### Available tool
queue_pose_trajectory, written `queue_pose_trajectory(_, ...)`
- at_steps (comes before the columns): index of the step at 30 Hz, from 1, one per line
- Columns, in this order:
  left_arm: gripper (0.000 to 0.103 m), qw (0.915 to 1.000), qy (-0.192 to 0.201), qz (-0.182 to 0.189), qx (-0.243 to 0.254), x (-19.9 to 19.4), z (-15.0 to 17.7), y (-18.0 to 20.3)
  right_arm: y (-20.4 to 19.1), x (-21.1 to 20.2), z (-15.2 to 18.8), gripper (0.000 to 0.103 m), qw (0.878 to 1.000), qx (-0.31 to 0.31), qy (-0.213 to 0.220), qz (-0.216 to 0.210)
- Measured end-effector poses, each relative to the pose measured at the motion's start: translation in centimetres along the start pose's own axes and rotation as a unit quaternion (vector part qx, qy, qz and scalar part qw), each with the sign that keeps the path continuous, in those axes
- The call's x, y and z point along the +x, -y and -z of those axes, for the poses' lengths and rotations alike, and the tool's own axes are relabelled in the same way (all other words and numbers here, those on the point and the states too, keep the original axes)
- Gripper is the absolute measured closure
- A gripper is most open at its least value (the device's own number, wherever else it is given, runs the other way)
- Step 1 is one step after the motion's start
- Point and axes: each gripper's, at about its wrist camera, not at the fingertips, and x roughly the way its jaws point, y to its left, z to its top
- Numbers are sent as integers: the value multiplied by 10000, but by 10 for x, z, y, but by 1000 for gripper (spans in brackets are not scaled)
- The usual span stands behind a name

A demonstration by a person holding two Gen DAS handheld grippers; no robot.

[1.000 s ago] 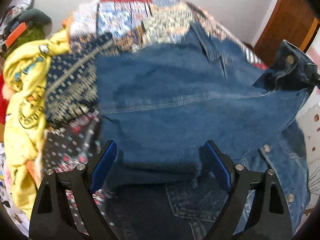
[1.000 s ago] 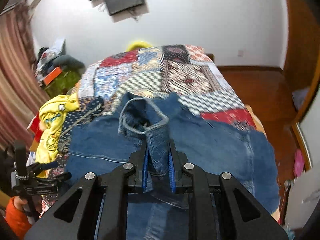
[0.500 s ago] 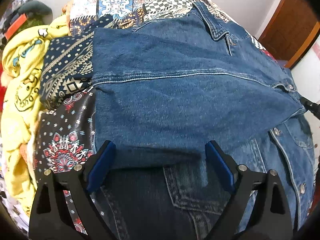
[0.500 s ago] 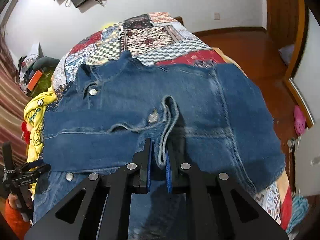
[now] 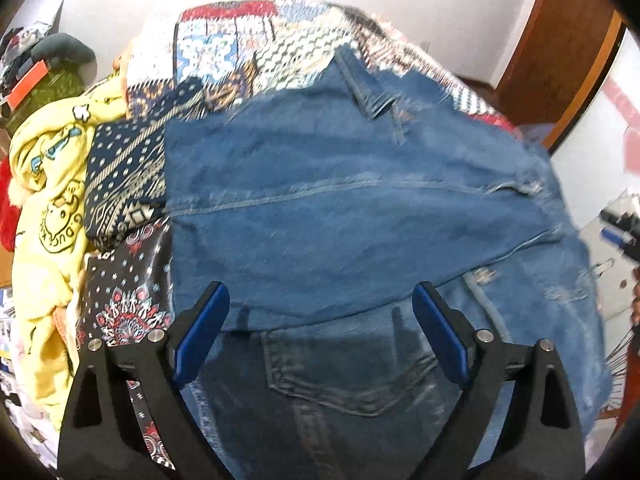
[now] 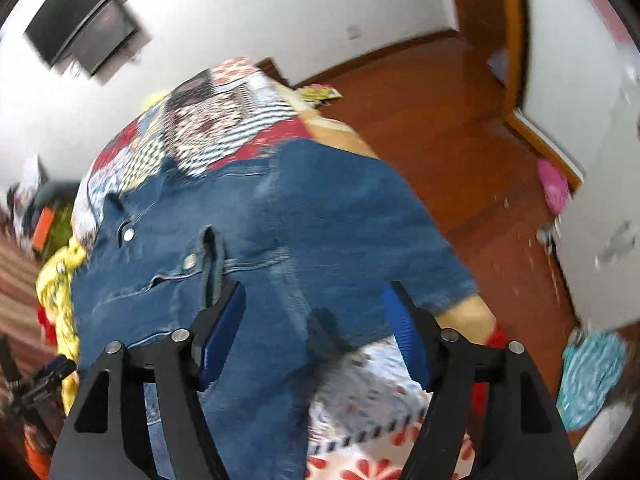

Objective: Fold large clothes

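- Patchwork bedspread (image 5: 224,52) is carrying the denim jacket (image 5: 340,208), which is lying folded across it.
- Left claw (image 5: 320,332) is hovering wide above denim.
- Right claw (image 6: 316,332), jaws just opening, is gripping nothing.

Both cameras sit on the hand-held grippers and look forward and steeply down over a bed. The left wrist view is close above the denim jacket (image 5: 340,208), which fills the middle; its own fingers (image 5: 204,332) stand at 7 and 5 o'clock, and the other gripper (image 5: 622,232) shows at 3 o'clock. The right wrist view is tilted, a little further off, with the wooden floor (image 6: 440,112) at 1 o'clock. Both views share the jacket, the patchwork cover (image 6: 208,120) and the yellow cloth (image 5: 44,184).
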Motion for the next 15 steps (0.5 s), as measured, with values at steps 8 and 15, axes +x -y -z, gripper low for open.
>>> queue_pose_trajectory(8,10,9996,159,225,34,-15,-3,16,64,43,16,34,9863,1398,-753,-450)
queue_pose_trajectory(15,10,9997,54,151,-170,-13,5,10,81,63,5,32,9796,1861,-560,-517)
